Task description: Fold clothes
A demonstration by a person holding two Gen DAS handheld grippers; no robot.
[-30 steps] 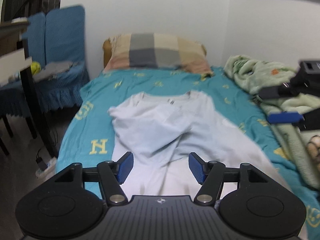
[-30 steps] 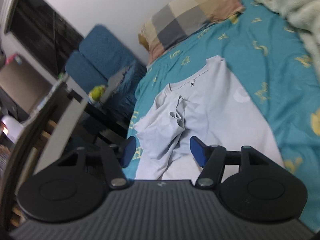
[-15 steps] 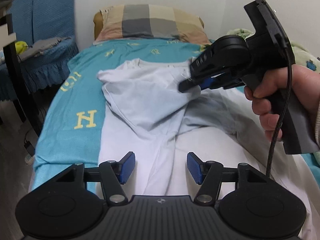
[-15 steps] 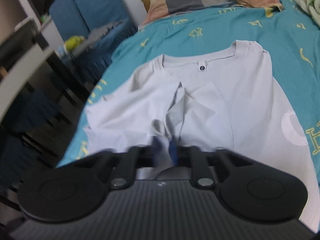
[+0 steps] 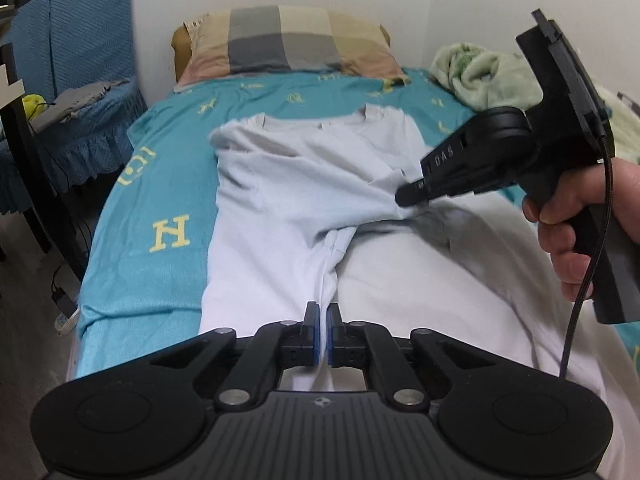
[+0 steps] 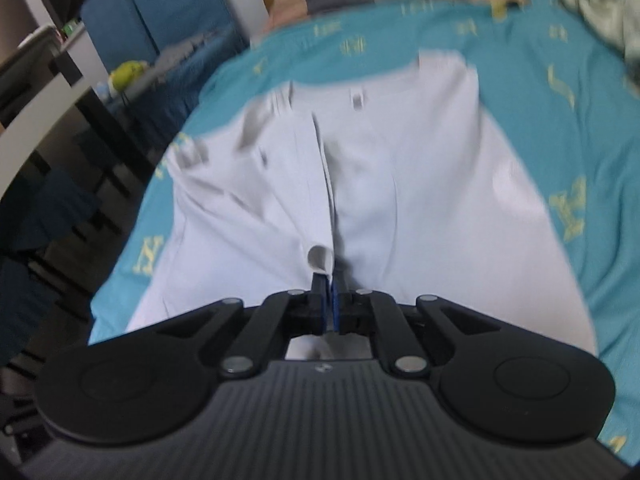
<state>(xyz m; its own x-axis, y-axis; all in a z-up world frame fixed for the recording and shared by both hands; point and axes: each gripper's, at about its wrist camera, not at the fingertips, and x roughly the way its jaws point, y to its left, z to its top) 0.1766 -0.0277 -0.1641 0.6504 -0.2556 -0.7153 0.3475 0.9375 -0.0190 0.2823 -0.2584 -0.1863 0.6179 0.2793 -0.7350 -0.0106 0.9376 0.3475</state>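
Both grippers are now pinching the pale grey T-shirt, which is lying spread on the teal bedsheet, collar toward the plaid pillow. The left gripper is clamping a raised ridge of cloth low on the shirt, its jaws having just been closing with fabric between them. The right gripper is biting the folded-over sleeve edge nearer mid-chest, pads together on the cloth, a small curl of fabric sticking out past the tips. To do this step well, I'd judge both pinches should be lifting together, keeping the cloth taut between them so the fold line is running straight down the shirt, not dragging the layer underneath. Both tools are pointing steeply down at the bed; the person's right hand is wrapping the pistol grip, cable trailing below. The right wrist view is blurring.
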